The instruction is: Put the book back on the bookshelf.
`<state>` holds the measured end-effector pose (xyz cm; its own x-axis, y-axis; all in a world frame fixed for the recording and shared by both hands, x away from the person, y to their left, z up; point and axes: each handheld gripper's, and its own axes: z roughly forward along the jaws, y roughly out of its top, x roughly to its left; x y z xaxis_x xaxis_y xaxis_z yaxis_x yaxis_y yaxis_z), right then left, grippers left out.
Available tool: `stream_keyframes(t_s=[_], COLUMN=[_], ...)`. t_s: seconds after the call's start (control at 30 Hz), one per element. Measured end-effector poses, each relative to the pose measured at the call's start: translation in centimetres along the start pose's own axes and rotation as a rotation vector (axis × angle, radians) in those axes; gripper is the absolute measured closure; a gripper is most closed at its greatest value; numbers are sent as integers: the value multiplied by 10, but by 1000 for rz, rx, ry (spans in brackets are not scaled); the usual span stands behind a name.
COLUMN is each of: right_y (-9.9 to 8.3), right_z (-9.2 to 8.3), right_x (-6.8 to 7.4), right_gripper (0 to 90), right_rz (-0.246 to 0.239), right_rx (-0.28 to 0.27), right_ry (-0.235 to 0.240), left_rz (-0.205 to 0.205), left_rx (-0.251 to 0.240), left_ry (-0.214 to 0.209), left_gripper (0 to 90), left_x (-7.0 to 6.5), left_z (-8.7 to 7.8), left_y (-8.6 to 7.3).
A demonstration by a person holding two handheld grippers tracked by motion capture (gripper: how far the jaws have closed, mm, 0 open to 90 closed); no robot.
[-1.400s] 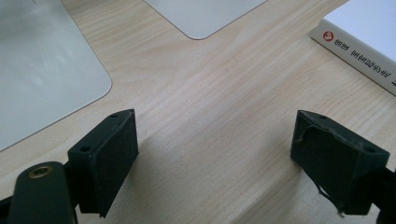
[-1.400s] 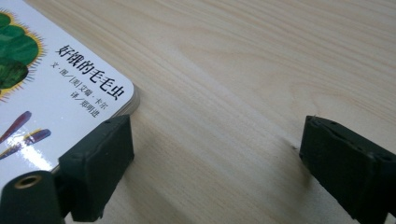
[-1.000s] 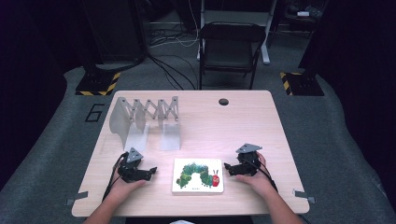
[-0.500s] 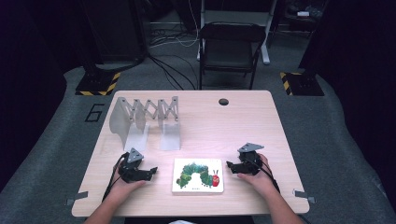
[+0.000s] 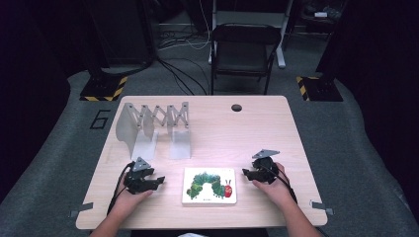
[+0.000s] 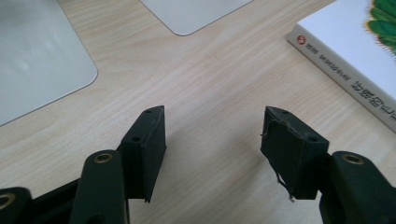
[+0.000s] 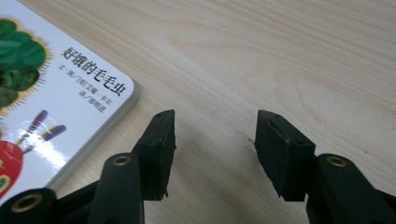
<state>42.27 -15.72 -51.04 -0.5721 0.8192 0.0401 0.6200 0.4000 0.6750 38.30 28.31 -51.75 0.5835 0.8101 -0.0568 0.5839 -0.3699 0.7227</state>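
Observation:
A white picture book (image 5: 210, 185) with a green caterpillar on its cover lies flat near the table's front edge. My left gripper (image 5: 159, 181) rests on the table just left of it, jaws pointing at the book. In the left gripper view the gripper (image 6: 215, 116) stands open over bare wood, with the book's spine (image 6: 355, 60) at the upper right. My right gripper (image 5: 246, 173) rests right of the book, pointing left. In the right gripper view it (image 7: 215, 116) is open, and the book's corner (image 7: 70, 107) lies left of its jaws. Both pairs of jaws have just been closing with nothing between them.
An expandable metal book rack (image 5: 153, 123) stands at the back left of the wooden table (image 5: 257, 133); its flat base plates (image 6: 37, 65) lie just ahead of the left gripper. A cable hole (image 5: 236, 107) is at the table's far edge. A black chair (image 5: 244, 52) stands beyond.
Both hands and the book keep their places. The jaws of both grippers look a little narrower than before.

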Motion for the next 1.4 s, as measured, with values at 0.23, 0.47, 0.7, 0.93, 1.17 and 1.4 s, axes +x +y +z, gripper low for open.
stream_keyframes(t_s=[0.23, 0.47, 0.7, 0.93, 1.17, 1.4], right_y=[9, 15, 25, 34, 41, 33], right_z=[-13, -21, -31, -34, -36, -26], right_x=[9, 15, 23, 32, 31, 26], right_gripper=[509, 542, 578, 566, 552, 554], right_rz=[36, 21, 1, -7, 32, 33], right_rx=[-2, 2, 19, 33, 2, 14], right_ry=[37, 39, 55, 71, 95, 68], left_rz=[-35, -71, -10, 29, 18, 65], left_rx=[-36, -31, -12, -11, -30, 1], left_ry=[-17, -48, -52, -42, -73, -87], left_gripper=[416, 459, 466, 413, 395, 395], left_x=[-13, -18, -35, -51, -62, -67], left_z=[-16, -21, -28, -29, -31, -25], left_y=[10, 16, 26, 29, 27, 14])
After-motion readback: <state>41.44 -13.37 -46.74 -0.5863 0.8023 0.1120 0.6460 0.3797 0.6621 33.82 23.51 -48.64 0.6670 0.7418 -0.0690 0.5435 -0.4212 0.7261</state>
